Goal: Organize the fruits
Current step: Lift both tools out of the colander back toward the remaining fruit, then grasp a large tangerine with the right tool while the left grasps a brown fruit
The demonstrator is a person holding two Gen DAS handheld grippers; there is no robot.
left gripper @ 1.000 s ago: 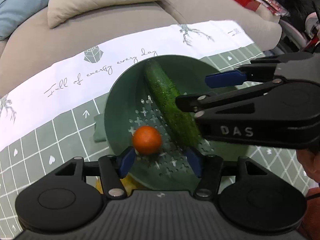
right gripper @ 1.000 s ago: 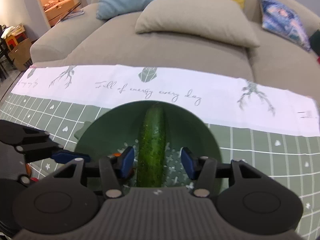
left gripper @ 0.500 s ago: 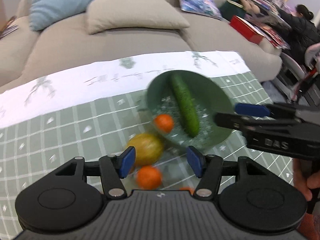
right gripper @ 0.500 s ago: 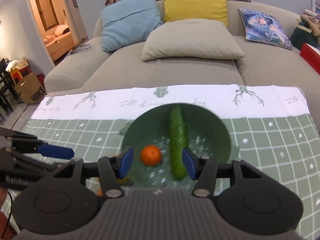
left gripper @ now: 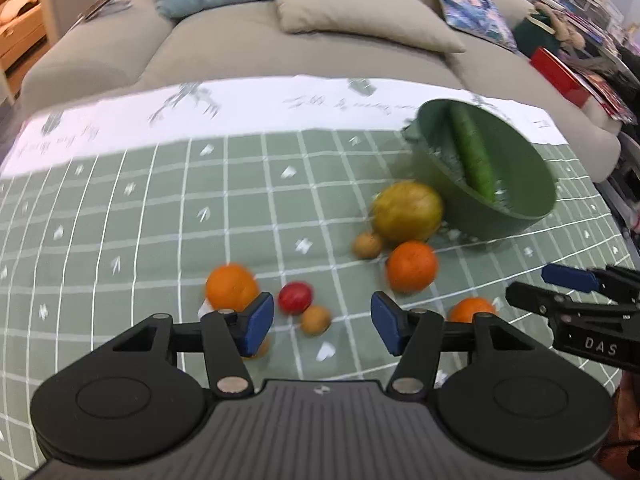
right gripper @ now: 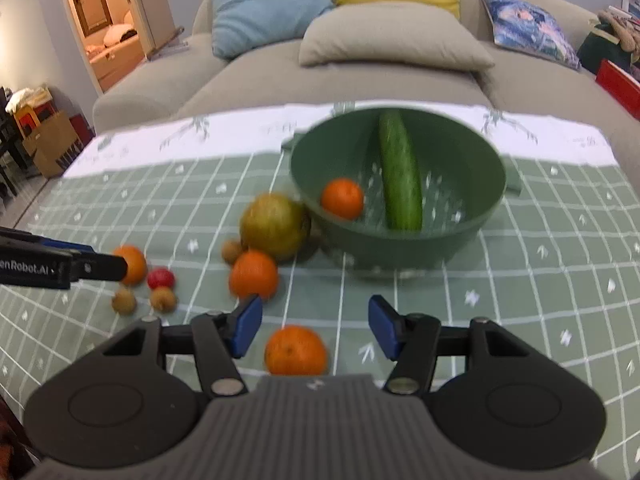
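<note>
A green colander bowl (right gripper: 460, 236) (left gripper: 516, 216) holds a cucumber (right gripper: 400, 176) (left gripper: 472, 152) and a small orange (right gripper: 342, 199). On the green checked cloth lie a yellow-green apple (right gripper: 276, 226) (left gripper: 408, 212), oranges (right gripper: 254, 274) (right gripper: 296, 350) (left gripper: 232, 286) (left gripper: 412, 266), a small red fruit (right gripper: 161, 278) (left gripper: 295, 297) and small brown fruits (right gripper: 163, 299) (left gripper: 316, 320). My left gripper (left gripper: 322, 324) is open and empty above the red fruit. My right gripper (right gripper: 314, 326) is open and empty above the nearest orange.
A beige sofa (right gripper: 360, 76) with blue, yellow and patterned cushions stands behind the table. The cloth's white band (right gripper: 240, 132) runs along the far edge. The right gripper shows at the right of the left wrist view (left gripper: 580, 304).
Both grippers have pulled back and up from the bowl. The left one has swung left over the loose fruits. The cucumber and small orange stay in the bowl.
</note>
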